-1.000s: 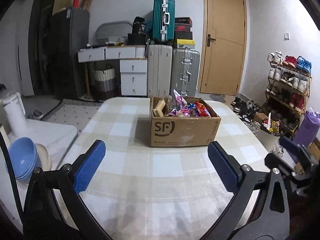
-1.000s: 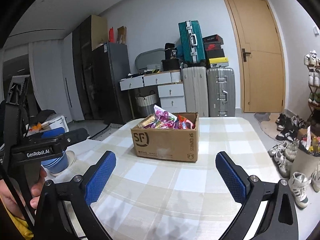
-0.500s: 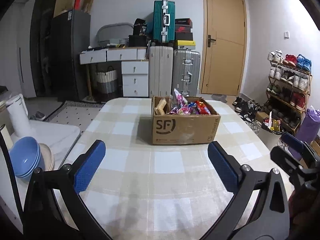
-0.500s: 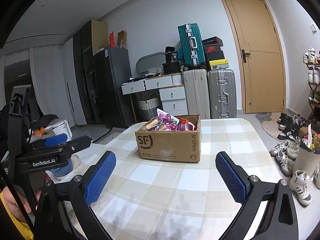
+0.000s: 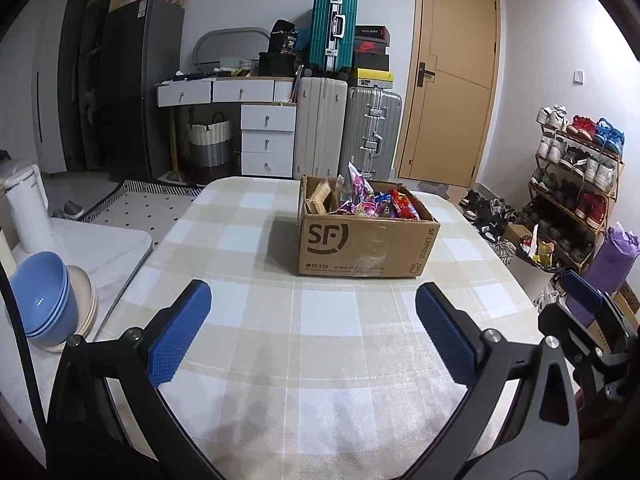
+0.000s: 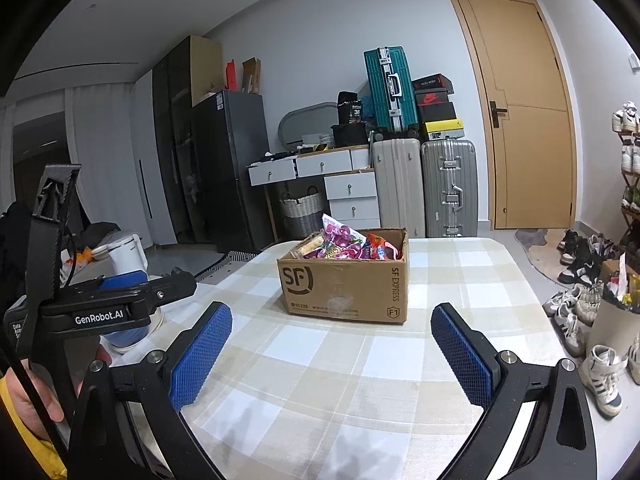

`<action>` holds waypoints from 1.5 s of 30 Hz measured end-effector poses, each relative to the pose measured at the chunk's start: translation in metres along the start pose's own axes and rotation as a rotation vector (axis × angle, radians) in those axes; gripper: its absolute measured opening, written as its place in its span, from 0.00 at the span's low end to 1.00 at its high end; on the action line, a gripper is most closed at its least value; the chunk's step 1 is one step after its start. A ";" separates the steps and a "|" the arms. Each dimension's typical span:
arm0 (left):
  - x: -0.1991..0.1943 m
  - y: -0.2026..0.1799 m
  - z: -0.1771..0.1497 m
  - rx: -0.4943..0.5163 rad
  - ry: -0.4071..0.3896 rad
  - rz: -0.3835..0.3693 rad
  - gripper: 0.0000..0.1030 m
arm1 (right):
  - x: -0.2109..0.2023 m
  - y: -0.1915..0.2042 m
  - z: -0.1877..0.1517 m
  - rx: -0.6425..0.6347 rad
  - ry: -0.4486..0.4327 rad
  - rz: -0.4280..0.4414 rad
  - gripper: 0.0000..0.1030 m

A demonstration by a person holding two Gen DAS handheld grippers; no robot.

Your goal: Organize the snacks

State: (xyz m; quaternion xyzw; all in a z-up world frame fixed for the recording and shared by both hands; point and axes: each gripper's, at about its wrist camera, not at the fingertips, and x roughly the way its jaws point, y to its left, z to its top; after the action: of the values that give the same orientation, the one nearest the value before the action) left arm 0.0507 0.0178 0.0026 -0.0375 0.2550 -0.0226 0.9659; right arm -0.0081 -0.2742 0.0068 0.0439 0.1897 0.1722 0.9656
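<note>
Left wrist view: the left tongs [image 5: 308, 322] hang spread wide and empty above a checked tabletop [image 5: 320, 360]. Ahead, near the tabletop's far end, stands an open cardboard box [image 5: 362, 246] filled with bright snack packets [image 5: 370, 202]; no packets lie loose on the cloth. Compared with a second ago, the box sits slightly higher and further off in the frame, so the tongs have drawn back a little. The right tongs' blue pad shows at the far right edge.

Right wrist view: the right tongs [image 6: 332, 346] are likewise released and hold nothing, with the box straight ahead. This view too has eased back. With the snacks all boxed, this fits either a finished tidy-up or sorting yet to come.
</note>
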 end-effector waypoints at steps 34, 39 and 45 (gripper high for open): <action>-0.002 -0.006 0.000 0.034 -0.035 0.023 0.99 | 0.004 -0.004 -0.004 0.021 0.019 0.001 0.99; -0.004 -0.007 0.000 0.056 -0.043 0.024 0.99 | 0.005 -0.004 -0.005 0.020 0.022 0.001 0.99; -0.005 -0.009 -0.001 0.067 -0.045 0.025 0.99 | 0.005 -0.005 -0.006 0.017 0.022 -0.001 0.99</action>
State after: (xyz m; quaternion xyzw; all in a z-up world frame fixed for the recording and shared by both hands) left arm 0.0459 0.0089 0.0048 -0.0026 0.2328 -0.0183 0.9723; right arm -0.0043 -0.2771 -0.0010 0.0502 0.2016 0.1703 0.9632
